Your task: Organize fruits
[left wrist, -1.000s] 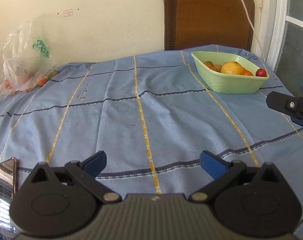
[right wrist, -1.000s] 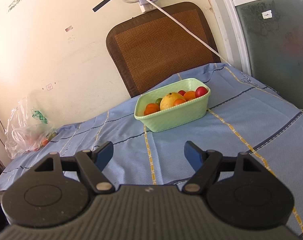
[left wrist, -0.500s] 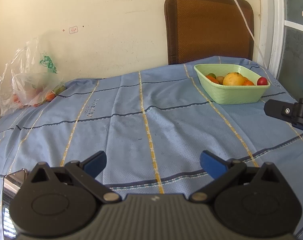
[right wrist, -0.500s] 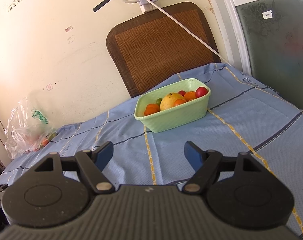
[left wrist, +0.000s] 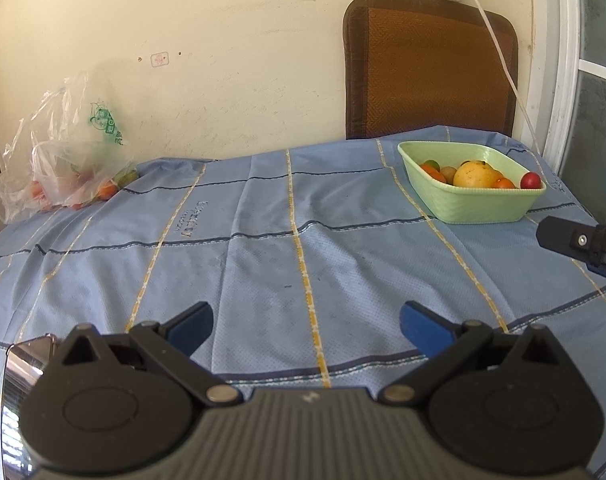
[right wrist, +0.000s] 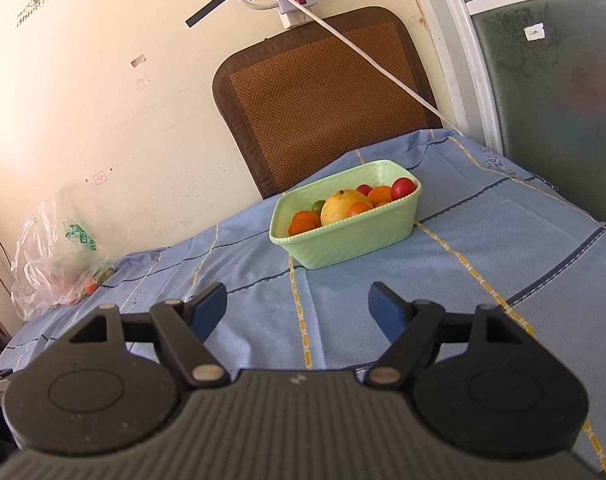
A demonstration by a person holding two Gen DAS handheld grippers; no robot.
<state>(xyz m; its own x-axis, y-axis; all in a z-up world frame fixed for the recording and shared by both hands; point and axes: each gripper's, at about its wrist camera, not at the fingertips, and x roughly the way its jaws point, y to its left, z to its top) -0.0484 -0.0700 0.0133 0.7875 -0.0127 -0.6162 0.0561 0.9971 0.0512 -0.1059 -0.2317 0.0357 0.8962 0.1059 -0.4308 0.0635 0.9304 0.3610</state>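
A pale green rectangular plastic basket [right wrist: 345, 236] sits on the counter, which is covered with a blue cloth with yellow and dark stripes [left wrist: 263, 248], at the far side by the brown woven chair back [right wrist: 323, 96]. Inside the basket lie a large yellow round fruit [right wrist: 341, 207], several small orange fruits [right wrist: 303, 222], a small green one [right wrist: 318, 206] and red cherry-like fruits [right wrist: 403, 188], so part of the sorting looks done.

Well to the left of the basket, against the cream wall, a crumpled clear plastic bag with green print [left wrist: 67, 160] holds more small orange and reddish fruits [left wrist: 107, 190]; how many cannot be told through the plastic. Judging by that, these are what is left to be moved, and the bare cloth between bag and basket shows no loose fruit.

The left gripper [left wrist: 305, 322] hovers low over the cloth, well short of both bag and basket, its blue-tipped fingers [left wrist: 191, 326] spread wide with nothing between them. The right gripper [right wrist: 297, 308] faces the basket from the near side, its fingers [right wrist: 385, 312] equally wide apart and empty. A shiny metallic object [left wrist: 23, 364] shows at the left gripper's lower left edge; what it is cannot be told. The next likely step is a reach towards the bag.
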